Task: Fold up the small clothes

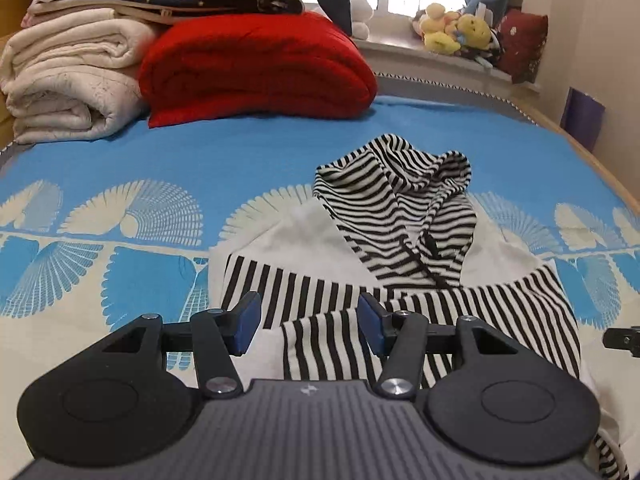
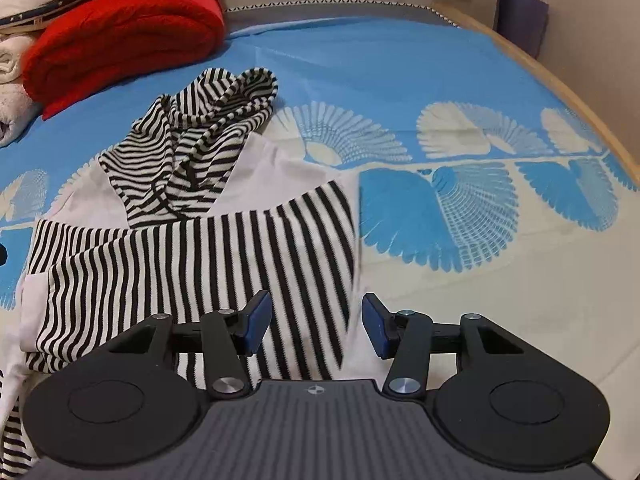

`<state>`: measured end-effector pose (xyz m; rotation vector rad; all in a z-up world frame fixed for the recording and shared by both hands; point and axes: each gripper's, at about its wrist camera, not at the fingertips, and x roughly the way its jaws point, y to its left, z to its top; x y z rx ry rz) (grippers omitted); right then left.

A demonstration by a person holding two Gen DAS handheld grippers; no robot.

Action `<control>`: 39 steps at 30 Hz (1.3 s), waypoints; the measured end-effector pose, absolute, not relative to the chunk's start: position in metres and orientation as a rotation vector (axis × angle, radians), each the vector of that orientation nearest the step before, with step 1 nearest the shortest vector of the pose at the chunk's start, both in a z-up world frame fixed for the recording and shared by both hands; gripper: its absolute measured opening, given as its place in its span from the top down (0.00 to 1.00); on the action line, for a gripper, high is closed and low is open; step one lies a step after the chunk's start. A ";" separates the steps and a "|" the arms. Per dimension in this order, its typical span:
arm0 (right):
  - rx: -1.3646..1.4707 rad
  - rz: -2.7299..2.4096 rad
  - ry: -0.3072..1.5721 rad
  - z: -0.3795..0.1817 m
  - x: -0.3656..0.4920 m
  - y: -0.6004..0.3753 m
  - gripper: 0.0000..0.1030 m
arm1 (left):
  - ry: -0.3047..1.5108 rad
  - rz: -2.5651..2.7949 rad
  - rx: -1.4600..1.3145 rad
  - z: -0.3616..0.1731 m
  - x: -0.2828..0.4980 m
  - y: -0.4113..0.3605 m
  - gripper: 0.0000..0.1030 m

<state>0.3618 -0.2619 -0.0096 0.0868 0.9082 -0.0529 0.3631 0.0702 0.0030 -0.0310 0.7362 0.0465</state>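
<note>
A small white hoodie with black-and-white striped hood and sleeves point(image 1: 400, 240) lies on the blue patterned bed sheet point(image 1: 200, 160), sleeves folded across the body. My left gripper point(image 1: 308, 324) is open and empty, just above the near left part of the garment. The hoodie also shows in the right wrist view point(image 2: 200, 240). My right gripper point(image 2: 316, 326) is open and empty over the garment's right edge, jaws either side of the striped sleeve end.
A folded red blanket point(image 1: 256, 72) and cream quilts point(image 1: 68, 80) are stacked at the back left of the bed. Plush toys point(image 1: 456, 28) sit on the window sill. The bed's wooden edge point(image 2: 560, 80) runs along the right.
</note>
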 end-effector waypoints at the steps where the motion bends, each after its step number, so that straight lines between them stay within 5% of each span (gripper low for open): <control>1: 0.089 -0.052 0.904 -0.008 0.362 -0.265 0.50 | 0.735 0.050 -0.052 0.002 0.365 0.071 0.43; 7: 0.090 -0.059 0.888 0.001 0.361 -0.283 0.49 | 0.714 0.073 -0.061 0.006 0.372 0.069 0.48; 9: 0.099 -0.061 0.892 0.002 0.361 -0.289 0.49 | 0.704 0.077 -0.049 0.010 0.372 0.067 0.66; 15: 0.079 -0.063 0.903 0.003 0.366 -0.301 0.49 | 0.708 0.077 -0.062 0.024 0.386 0.063 0.87; 35: 0.043 -0.126 0.912 -0.011 0.390 -0.312 0.49 | 0.816 0.021 -0.171 -0.045 0.714 0.047 0.85; 37: 0.022 -0.128 0.920 -0.016 0.392 -0.311 0.49 | 0.829 0.038 -0.179 -0.058 0.741 0.044 0.73; 39: 0.010 -0.125 0.935 -0.023 0.394 -0.311 0.49 | 0.841 0.061 -0.150 -0.070 0.761 0.036 0.50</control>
